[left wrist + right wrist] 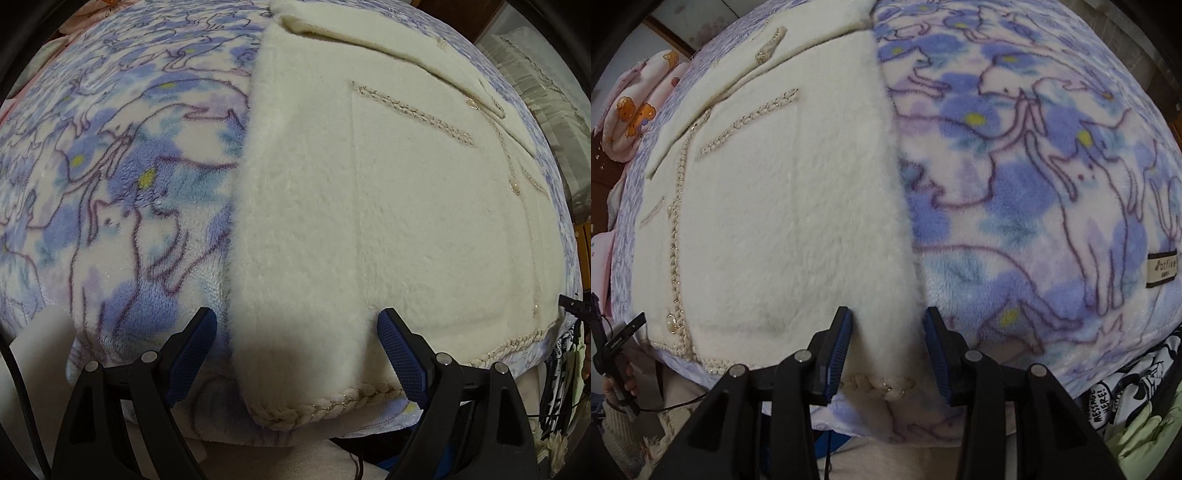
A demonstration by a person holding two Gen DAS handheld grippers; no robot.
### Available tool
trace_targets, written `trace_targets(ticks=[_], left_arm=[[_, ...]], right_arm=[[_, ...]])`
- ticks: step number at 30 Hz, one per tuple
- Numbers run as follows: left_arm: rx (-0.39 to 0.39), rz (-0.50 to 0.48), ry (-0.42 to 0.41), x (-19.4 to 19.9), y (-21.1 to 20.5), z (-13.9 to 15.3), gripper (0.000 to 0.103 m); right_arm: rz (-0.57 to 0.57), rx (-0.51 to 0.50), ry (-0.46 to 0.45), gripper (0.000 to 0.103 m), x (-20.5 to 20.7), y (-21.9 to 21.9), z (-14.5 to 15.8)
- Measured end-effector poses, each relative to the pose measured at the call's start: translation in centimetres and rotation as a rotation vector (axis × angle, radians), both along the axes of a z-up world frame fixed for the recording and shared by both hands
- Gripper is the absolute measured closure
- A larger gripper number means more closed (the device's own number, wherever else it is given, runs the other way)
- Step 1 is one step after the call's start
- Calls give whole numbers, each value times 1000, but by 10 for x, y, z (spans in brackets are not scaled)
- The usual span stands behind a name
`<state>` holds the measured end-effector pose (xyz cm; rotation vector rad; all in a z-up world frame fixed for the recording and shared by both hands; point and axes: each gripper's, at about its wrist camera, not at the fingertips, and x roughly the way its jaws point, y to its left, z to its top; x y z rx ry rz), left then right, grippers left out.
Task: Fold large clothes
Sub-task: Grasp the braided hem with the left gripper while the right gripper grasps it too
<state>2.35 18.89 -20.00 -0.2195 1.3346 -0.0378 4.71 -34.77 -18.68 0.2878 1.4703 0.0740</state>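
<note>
Cream fleece jacket (pixel 388 206) lies flat on a blue cat-print blanket (pixel 110 177).
Braided trim edges it; left gripper (pixel 295 354) released, right gripper (pixel 886 350) fingers straddle its hem, grip unclear.

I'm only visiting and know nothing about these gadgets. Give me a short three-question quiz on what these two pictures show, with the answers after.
1. True or false: the cream jacket lies on a blanket printed with cats and flowers.
2. Which gripper has its jaws set wider apart? A: the left gripper. B: the right gripper.
3. What trims the jacket's bottom hem?

Key
1. True; the blanket shows in both views.
2. A. Both straddle a side edge of the jacket near the hem; neither visibly presses on it.
3. A braided cord with glinting thread.
</note>
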Motion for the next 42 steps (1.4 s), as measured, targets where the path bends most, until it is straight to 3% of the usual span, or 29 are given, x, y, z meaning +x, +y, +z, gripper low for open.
trace_targets(ticks=[7,14,22,27,30,32,35,36,37,39,42], left_arm=[[-34,-41,-4,1,9,-6,15],[-62,-74,18,0,3,-13,15],[-71,-77,45,10,-4,-19,12],[-78,-83,51,17,-9,-22,6],[-61,-96,52,22,-14,-25,8],[-67,-109,43,22,-15,-27,17],[-95,-137,27,22,-21,-21,48],[-119,-138,26,22,-21,-20,69],[-165,-128,34,22,-20,-20,83],[-196,-88,48,23,-18,-19,86],[-303,-2,54,24,-12,-14,91]], right_arm=[[59,63,33,60,-11,2,-8],[8,137,68,60,-11,-8,-16],[44,120,87,60,-1,0,-18],[-20,229,105,60,1,-19,-25],[-11,215,107,58,3,-13,-27],[-12,196,109,57,5,-10,-27],[-7,183,101,58,4,-7,-26],[6,175,93,61,4,-6,-25],[20,174,82,67,4,-3,-23],[46,193,62,82,5,3,-17],[91,168,14,84,5,16,-2]])
